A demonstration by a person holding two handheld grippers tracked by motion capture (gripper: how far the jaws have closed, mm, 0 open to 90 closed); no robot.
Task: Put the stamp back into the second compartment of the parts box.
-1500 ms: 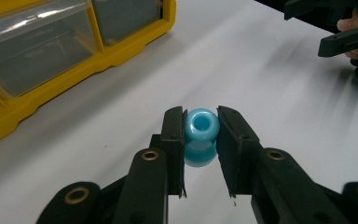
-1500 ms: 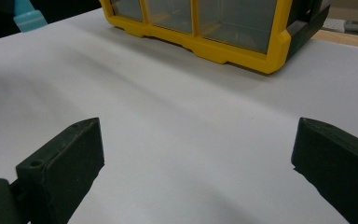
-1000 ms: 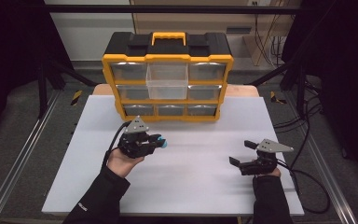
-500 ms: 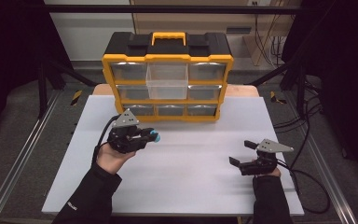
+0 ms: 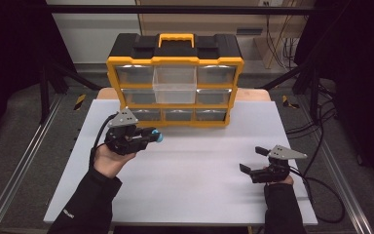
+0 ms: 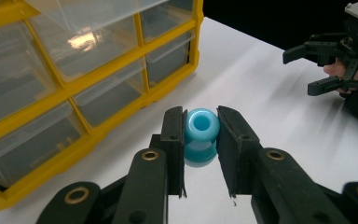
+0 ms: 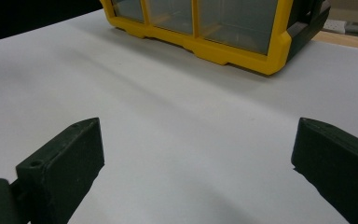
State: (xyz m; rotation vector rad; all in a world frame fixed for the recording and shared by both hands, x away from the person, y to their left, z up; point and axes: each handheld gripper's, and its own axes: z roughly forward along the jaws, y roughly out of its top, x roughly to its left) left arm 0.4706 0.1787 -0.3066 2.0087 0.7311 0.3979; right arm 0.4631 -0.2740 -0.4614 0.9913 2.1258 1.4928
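Two grippers work over one white bench [image 5: 190, 195], which takes up most of the high view and is bare across its middle, leaving free room for the hands. At twelve o'clock on it stands the yellow drawer cabinet [image 5: 175, 80], its clear drawer fronts turned toward the person so the contents can be reached from the near side. One drawer, the clear middle drawer of the top row [image 5: 174, 84], stands pulled out past the frame; my guess is that it is left open to receive something.

Next in size is the left gripper [image 5: 143, 135], at about nine o'clock, held above the bench just in front of the cabinet's lower left corner, jaws pointing toward three o'clock. It is clenched on the blue bead [image 6: 200, 135], a small glossy piece with a hole through it; the jaws press its two sides, so the hole faces the camera and the bead cannot roll. It is off the bench, near the bottom drawers, below the open one.

At four o'clock, well apart, the right gripper [image 5: 253, 161] rests low by the bench's near edge with its jaws spread wide and nothing between them, seemingly parked out of the way.
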